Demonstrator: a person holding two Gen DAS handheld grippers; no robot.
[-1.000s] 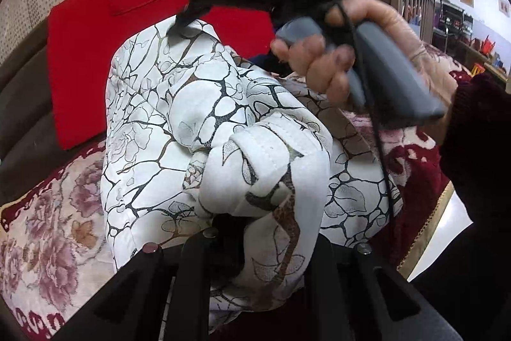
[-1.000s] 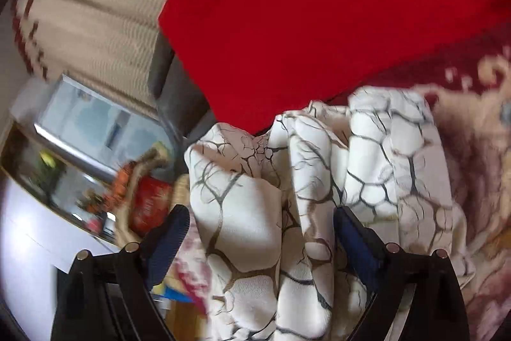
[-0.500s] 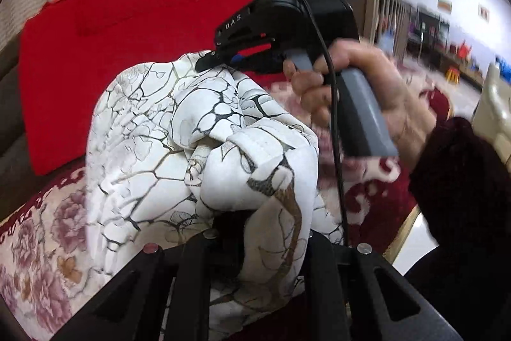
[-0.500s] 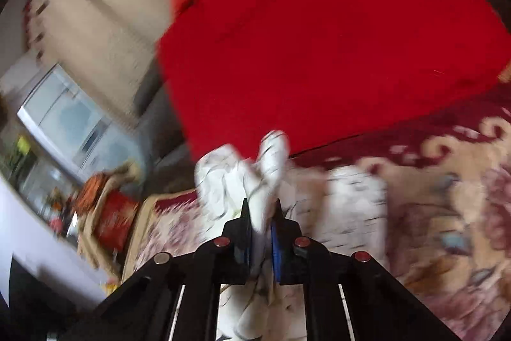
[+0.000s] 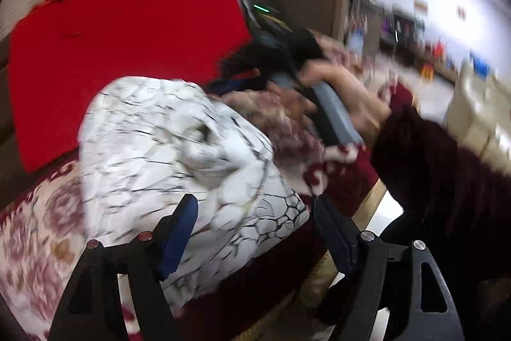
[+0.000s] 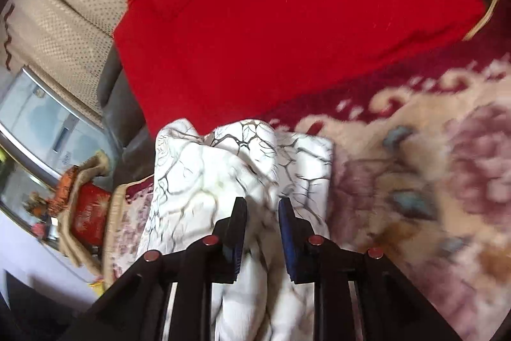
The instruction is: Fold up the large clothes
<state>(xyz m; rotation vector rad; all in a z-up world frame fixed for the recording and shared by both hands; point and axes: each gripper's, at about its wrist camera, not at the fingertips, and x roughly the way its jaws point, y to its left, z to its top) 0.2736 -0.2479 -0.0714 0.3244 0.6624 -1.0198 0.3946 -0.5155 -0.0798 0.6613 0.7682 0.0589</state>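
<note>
1. Above a floral bedspread, the left gripper angles downward, its jaws just sprung wide, pads clear of the one white crackle-print garment bundled below.
2. Beyond it, a hand in a dark sleeve tilts the right gripper down; its narrow jaws, just eased apart, straddle a fold of the garment.
3. One red cloth lies behind.

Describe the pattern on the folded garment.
White garment with dark crackle-like veining; clearest in the right wrist view.
</note>
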